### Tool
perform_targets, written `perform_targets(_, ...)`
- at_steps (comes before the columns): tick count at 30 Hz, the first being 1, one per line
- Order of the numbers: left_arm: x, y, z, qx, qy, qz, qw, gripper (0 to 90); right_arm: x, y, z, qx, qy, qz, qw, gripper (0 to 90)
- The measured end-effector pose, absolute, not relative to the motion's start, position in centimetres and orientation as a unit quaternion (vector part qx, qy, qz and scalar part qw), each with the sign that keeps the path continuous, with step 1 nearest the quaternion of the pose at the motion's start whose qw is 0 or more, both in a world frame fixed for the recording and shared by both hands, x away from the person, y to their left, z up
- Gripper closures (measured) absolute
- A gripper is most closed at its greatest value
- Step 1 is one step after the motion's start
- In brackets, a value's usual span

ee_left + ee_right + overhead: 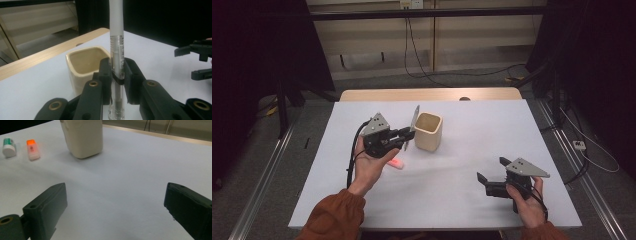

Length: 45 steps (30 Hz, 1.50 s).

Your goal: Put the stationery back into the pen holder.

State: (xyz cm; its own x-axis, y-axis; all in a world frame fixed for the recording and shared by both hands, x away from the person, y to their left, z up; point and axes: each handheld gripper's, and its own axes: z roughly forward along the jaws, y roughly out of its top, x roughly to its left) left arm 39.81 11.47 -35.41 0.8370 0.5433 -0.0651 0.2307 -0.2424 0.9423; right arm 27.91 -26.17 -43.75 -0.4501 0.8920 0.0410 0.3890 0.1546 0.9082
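My left gripper [408, 135] is shut on a pen [415, 123] with a white cap and a clear barrel, held roughly upright just left of a cream square cup [428, 131]. In the left gripper view the pen [116, 47] stands pinched between the two black jaws [117, 71], and the open-topped cup [85, 62] lies just behind them. My right gripper [490, 169] hovers low over the table at the front right, open, with nothing between its jaws [115, 195]. It faces the cup [83, 137].
An orange-and-white eraser [396, 163] lies under my left hand; it shows again as the eraser [33, 149] beside a small white and green capped item [9, 147]. The white table [472, 200] ends in a wooden strip [427, 94] at the far side.
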Motion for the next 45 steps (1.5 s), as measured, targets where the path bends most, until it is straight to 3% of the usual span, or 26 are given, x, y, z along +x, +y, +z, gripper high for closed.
perform_targets(17,43.0,9.6,-33.0,0.752,0.274,0.161,0.577,78.2,26.7,-27.2,-44.7,0.467,0.711,0.452,0.269,5.8)
perform_targets(30,45.5,7.6,-33.7,0.751,0.284,0.183,0.567,78.2,26.8,-27.3,-44.8,0.467,0.709,0.46,0.258,6.7)
perform_targets(45,47.2,6.1,-35.5,0.751,0.286,0.172,0.569,78.2,26.8,-27.0,-44.8,0.463,0.715,0.46,0.248,6.6)
